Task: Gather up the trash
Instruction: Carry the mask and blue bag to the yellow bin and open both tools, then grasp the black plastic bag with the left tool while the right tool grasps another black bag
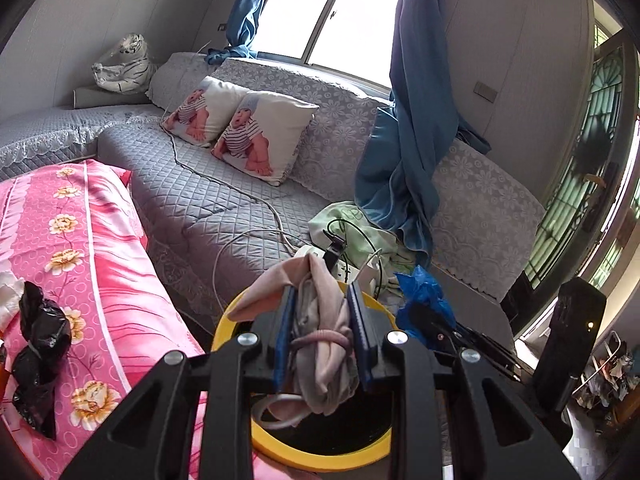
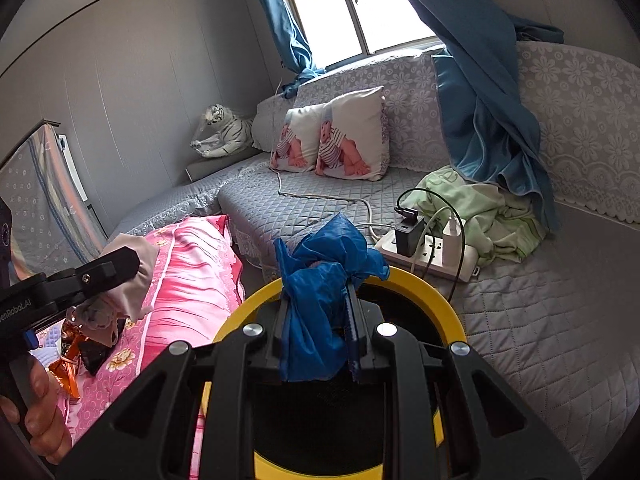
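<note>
My left gripper point(image 1: 321, 296) is shut on a beige cloth bundle point(image 1: 324, 360) tied with a pink band. It hangs over the mouth of a black bin with a yellow rim point(image 1: 222, 326). My right gripper point(image 2: 319, 304) is shut on a crumpled blue plastic bag point(image 2: 320, 280), also above the bin's yellow rim point(image 2: 432, 296). In the right wrist view the left gripper point(image 2: 116, 268) shows at the left with the beige bundle point(image 2: 132, 280). In the left wrist view the right gripper point(image 1: 432, 320) carries the blue bag point(image 1: 424, 292) just right of the bin.
A crumpled black plastic bag point(image 1: 36, 356) and an orange wrapper point(image 2: 68, 360) lie on the pink floral quilt point(image 1: 100, 264). A power strip with chargers point(image 2: 428, 252), cables and a green cloth point(image 2: 492, 208) sit on the grey sofa behind the bin. A hand point(image 2: 40, 420) grips the left handle.
</note>
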A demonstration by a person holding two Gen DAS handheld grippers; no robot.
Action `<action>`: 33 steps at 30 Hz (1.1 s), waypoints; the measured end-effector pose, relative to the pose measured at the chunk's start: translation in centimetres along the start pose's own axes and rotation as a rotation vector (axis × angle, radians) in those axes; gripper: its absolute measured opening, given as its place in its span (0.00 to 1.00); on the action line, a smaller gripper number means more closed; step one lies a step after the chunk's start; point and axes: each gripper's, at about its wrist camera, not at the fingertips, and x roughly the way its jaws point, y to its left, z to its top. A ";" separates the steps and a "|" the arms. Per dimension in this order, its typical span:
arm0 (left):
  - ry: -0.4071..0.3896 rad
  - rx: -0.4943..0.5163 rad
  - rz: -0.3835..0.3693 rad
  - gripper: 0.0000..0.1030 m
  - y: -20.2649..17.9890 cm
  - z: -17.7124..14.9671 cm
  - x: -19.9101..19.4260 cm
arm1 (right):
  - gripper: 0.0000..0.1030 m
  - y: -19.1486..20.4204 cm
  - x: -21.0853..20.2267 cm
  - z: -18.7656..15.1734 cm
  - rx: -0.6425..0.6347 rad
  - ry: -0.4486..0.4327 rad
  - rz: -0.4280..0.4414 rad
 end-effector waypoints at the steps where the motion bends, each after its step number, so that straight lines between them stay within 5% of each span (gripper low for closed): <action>1: 0.006 -0.003 0.001 0.24 0.0 -0.1 0.4 | 0.19 -0.3 0.4 -0.1 0.005 0.011 -0.001; 20: 0.102 -0.065 0.021 0.30 1.5 -1.8 3.9 | 0.24 -2.6 4.6 -2.1 0.088 0.140 -0.007; 24: 0.078 -0.127 0.036 0.55 2.5 -1.8 3.3 | 0.33 -3.2 4.5 -2.0 0.125 0.137 -0.032; 33: -0.021 -0.176 0.103 0.55 3.4 -0.5 -0.8 | 0.36 -2.7 2.1 -1.0 0.098 0.066 -0.054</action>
